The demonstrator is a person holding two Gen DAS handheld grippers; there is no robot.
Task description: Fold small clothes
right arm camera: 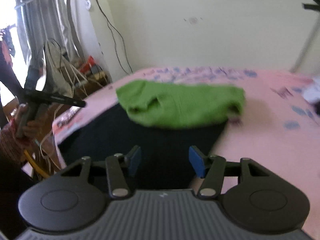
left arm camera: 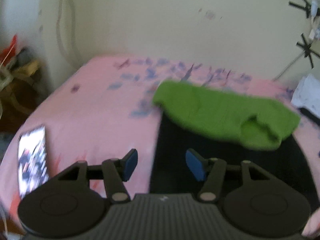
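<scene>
1. Green garment (left arm camera: 224, 114), small and knitted-looking, lying bunched on the far part of a dark cloth (left arm camera: 200, 170) spread on the bed (left arm camera: 90, 110); partly folded by the look of it, with a rolled opening, a sleeve or neck, facing the near right in the left wrist view.
2. Pink sheet with blue print covering the bed, pale wall (left arm camera: 160, 20) behind; both views blurred, so fine detail of seams and edges not readable.
3. Dark cloth flat beneath the garment, reaching from it to the near edge of the bed below both cameras.
4. Printed card or booklet (left arm camera: 33, 160) resting on the sheet at the near left, well apart from the garment.
5. White crumpled item (left arm camera: 308, 92) at the far right edge, too blurred to name.
6. Left hand-held gripper (left arm camera: 161, 165) with jaws apart, nothing between the blue pads, above the boundary of sheet and dark cloth, short of the garment.
7. Right hand-held gripper (right arm camera: 165, 161) likewise parted and empty, over the dark cloth, near but not touching the garment.
8. Handling, as a judgement: soft, light, limp, prone to sagging and slipping out of shape; best pinched at two outer corners or along a hem edge, one corner per gripper, not mid-bulk.
</scene>
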